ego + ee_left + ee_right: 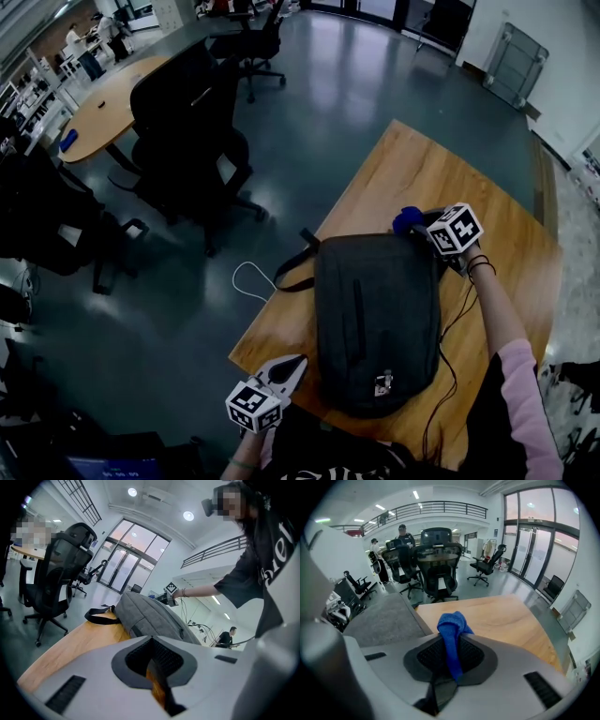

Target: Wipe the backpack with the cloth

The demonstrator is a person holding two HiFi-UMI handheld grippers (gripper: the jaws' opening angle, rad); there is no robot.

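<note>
A dark grey backpack (377, 319) lies flat on the wooden table (412, 173), straps trailing off its left edge. My right gripper (419, 228) hovers at the backpack's top right corner, shut on a blue cloth (406, 220); in the right gripper view the cloth (452, 637) stands pinched between the jaws, with the backpack (384, 620) to their left. My left gripper (292, 366) is at the table's near left corner beside the backpack's bottom, jaws shut with nothing held. From the left gripper view the backpack (145, 616) rises just ahead.
A black cable (454, 352) runs along the backpack's right side. A white cord (251, 281) hangs off the table's left edge. Black office chairs (187, 122) stand on the floor to the left, by a round table (103, 108).
</note>
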